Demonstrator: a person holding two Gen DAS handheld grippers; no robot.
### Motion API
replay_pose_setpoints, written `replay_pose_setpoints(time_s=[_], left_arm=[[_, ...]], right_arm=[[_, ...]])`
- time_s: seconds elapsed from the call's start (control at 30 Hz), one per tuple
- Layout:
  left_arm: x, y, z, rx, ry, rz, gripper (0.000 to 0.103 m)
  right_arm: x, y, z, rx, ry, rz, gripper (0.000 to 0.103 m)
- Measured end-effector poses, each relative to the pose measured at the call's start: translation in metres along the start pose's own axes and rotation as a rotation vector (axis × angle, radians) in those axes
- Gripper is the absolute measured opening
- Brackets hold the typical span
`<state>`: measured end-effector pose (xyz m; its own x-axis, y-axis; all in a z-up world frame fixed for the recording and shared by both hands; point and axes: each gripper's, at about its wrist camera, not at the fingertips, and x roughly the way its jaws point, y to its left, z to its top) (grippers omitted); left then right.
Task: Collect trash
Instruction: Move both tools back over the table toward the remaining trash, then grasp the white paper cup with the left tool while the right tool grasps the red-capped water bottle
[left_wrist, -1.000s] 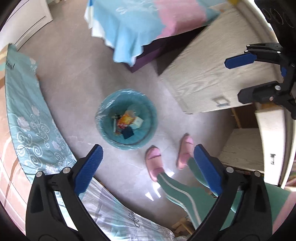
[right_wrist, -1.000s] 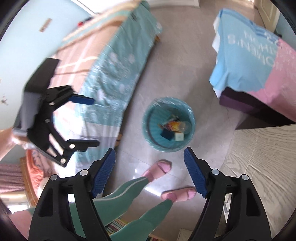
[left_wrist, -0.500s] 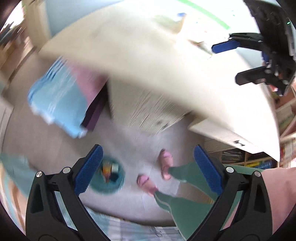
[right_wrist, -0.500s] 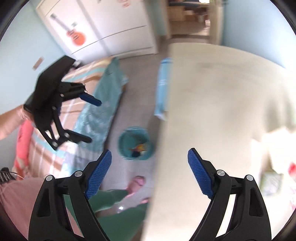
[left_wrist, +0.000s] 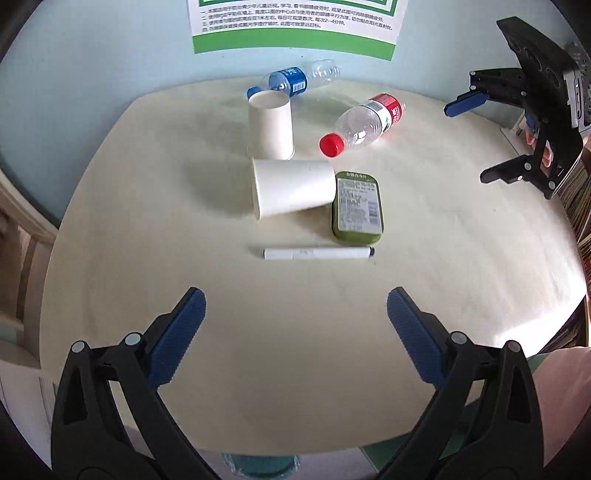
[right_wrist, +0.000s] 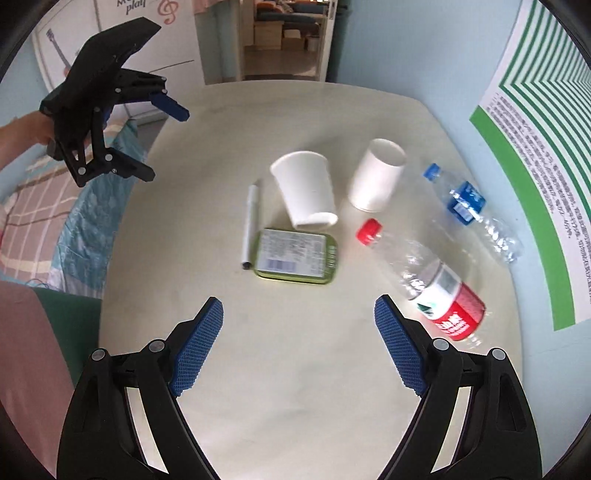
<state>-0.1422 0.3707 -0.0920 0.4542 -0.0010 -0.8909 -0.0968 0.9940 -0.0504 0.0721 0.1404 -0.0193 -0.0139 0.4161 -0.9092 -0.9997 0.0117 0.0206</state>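
On a cream table (left_wrist: 295, 369) lie a tipped white paper cup (left_wrist: 293, 187), an upside-down paper cup (left_wrist: 270, 127), a red-capped plastic bottle (left_wrist: 364, 123), a blue-labelled bottle (left_wrist: 295, 81), a green tin (left_wrist: 357, 207) and a white pen (left_wrist: 317, 253). My left gripper (left_wrist: 295, 325) is open and empty above the near table edge. My right gripper (right_wrist: 299, 332) is open and empty, with the red-capped bottle (right_wrist: 428, 284) by its right finger and the green tin (right_wrist: 295, 256) ahead. The right gripper also shows in the left wrist view (left_wrist: 480, 140).
A green-and-white poster (left_wrist: 295, 26) hangs on the blue wall behind the table. A bed with a teal cover (right_wrist: 85, 229) lies left of the table. A teal trash bin's rim (left_wrist: 258, 461) peeks from under the near table edge.
Both grippers swung up from over the floor bin to face the tabletop. They stayed open and empty throughout.
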Motion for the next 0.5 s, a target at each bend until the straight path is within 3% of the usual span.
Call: replay_pose_setpoints(time_s=[0.17, 0.37, 0.5], left_arm=[[0.045, 0.016, 0.049, 0.07, 0.059, -0.033, 0.096], [0.107, 0.034, 0.078, 0.143, 0.167, -0.069, 0.096], [0.127, 0.038, 0.094, 0.159, 0.163, -0.199, 0.096]], right_arm=[[0.003, -0.061, -0.006, 0.039, 0.009, -0.045, 0.084], [0.026, -0.11, -0.008, 0.094, 0.032, -0.038, 0.084], [0.051, -0.127, -0.007, 0.042, 0.08, -0.011, 0.084]])
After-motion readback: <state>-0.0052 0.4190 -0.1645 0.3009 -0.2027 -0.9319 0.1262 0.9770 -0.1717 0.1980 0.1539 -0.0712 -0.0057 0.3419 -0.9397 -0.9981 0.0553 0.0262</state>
